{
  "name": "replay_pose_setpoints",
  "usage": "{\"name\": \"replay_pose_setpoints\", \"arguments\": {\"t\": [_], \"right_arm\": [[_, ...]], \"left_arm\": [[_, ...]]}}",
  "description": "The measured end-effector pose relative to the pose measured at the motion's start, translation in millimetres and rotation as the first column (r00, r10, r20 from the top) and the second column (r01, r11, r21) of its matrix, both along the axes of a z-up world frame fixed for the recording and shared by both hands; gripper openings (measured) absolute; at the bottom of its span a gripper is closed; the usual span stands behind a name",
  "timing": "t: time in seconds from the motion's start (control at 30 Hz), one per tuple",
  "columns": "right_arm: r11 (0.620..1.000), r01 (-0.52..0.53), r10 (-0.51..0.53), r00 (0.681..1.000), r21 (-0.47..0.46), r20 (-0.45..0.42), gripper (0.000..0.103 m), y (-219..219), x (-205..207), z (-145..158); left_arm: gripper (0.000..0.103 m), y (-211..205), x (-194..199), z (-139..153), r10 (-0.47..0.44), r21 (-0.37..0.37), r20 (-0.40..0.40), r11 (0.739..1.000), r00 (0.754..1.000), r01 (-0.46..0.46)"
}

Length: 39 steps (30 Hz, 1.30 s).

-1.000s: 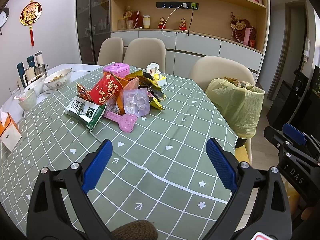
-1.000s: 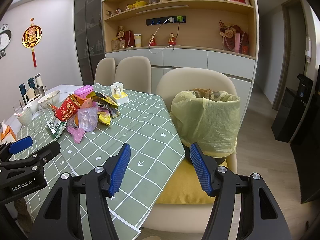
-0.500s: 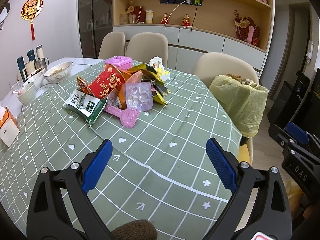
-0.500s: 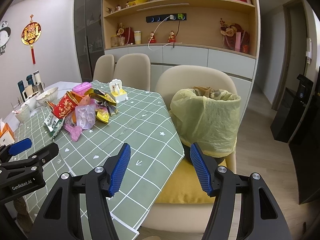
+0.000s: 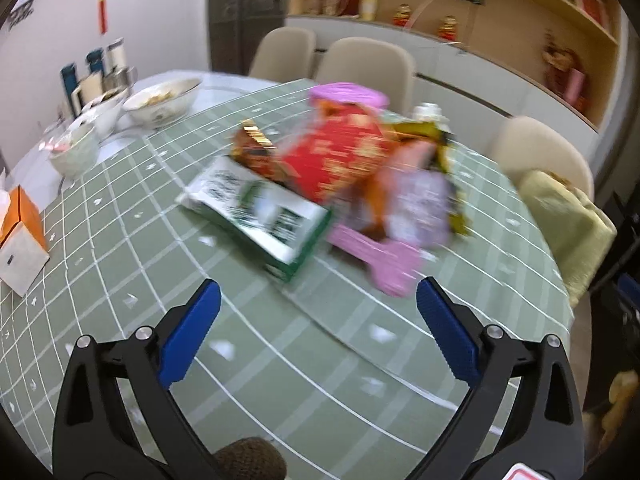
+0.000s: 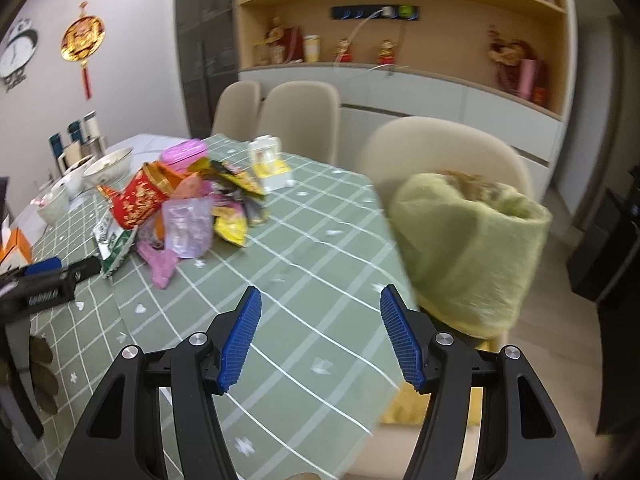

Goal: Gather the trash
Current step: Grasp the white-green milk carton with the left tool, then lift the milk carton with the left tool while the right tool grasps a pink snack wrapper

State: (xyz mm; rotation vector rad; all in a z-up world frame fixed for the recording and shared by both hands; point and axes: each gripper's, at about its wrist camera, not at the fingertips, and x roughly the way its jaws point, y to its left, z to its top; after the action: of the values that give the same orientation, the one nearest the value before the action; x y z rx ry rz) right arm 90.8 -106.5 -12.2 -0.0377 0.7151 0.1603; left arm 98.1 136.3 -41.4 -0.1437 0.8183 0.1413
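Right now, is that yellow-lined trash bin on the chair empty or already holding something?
Already holding something: the trash bin shows brownish scraps heaped at its open top. How far down they go cannot be told.

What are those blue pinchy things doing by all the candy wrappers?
A person is tidying up. The left hand-held gripper is open, aimed at the pile of wrappers on the green tablecloth. The right hand-held gripper is open too, holding nothing. The yellow trash bag sits on a chair beside the table.

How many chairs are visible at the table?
3: two side by side at the far end, one nearer holding the bin bag. Others may be hidden.
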Motion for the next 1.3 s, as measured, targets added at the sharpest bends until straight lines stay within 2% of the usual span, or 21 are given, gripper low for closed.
{"name": "replay_pose_setpoints", "arguments": {"t": [0.13,0.23,0.33,0.4,0.5,0.63,0.77,0.87,0.97,1.1,1.3], "right_arm": [[0.998,-0.065,0.065,0.997,-0.022,-0.03,0.059,31,20,-10],[0.995,-0.095,0.093,0.995,-0.036,-0.044,0.059,46,29,-17],[0.992,-0.11,0.107,0.993,-0.06,-0.057,0.059,53,34,-25],[0.991,-0.115,0.11,0.991,-0.069,-0.075,0.059,55,38,-30],[0.992,-0.111,0.104,0.989,-0.067,-0.102,0.059,55,43,-38],[0.988,-0.131,0.121,0.985,-0.081,-0.12,0.059,60,49,-45],[0.984,-0.16,0.149,0.98,-0.084,-0.131,0.059,68,56,-47],[0.982,-0.172,0.163,0.979,-0.072,-0.126,0.059,70,56,-44],[0.978,-0.195,0.185,0.976,-0.078,-0.115,0.059,70,57,-42],[0.975,-0.211,0.205,0.974,-0.063,-0.094,0.059,63,63,-34],[0.955,-0.29,0.287,0.956,-0.057,-0.059,0.059,51,82,-26]], "left_arm": [[0.094,47,30,-4,0.091,-0.109,-0.035,0.99,0.995,-0.094],[0.094,82,52,-15,0.172,-0.216,-0.078,0.959,0.982,-0.185],[0.092,100,70,-29,0.199,-0.292,-0.132,0.928,0.971,-0.23],[0.086,111,86,-39,0.209,-0.319,-0.179,0.912,0.961,-0.258],[0.082,119,99,-43,0.213,-0.355,-0.199,0.894,0.957,-0.273],[0.073,126,112,-36,0.204,-0.359,-0.195,0.896,0.959,-0.263],[0.072,135,123,-34,0.195,-0.436,-0.218,0.857,0.956,-0.274],[0.072,139,130,-25,0.197,-0.408,-0.184,0.876,0.963,-0.257],[0.071,137,138,-27,0.177,-0.354,-0.208,0.903,0.962,-0.243],[0.062,136,133,-36,0.143,-0.372,-0.276,0.896,0.951,-0.243],[0.06,118,101,-25,0.095,-0.358,-0.237,0.917,0.967,-0.177]]}}
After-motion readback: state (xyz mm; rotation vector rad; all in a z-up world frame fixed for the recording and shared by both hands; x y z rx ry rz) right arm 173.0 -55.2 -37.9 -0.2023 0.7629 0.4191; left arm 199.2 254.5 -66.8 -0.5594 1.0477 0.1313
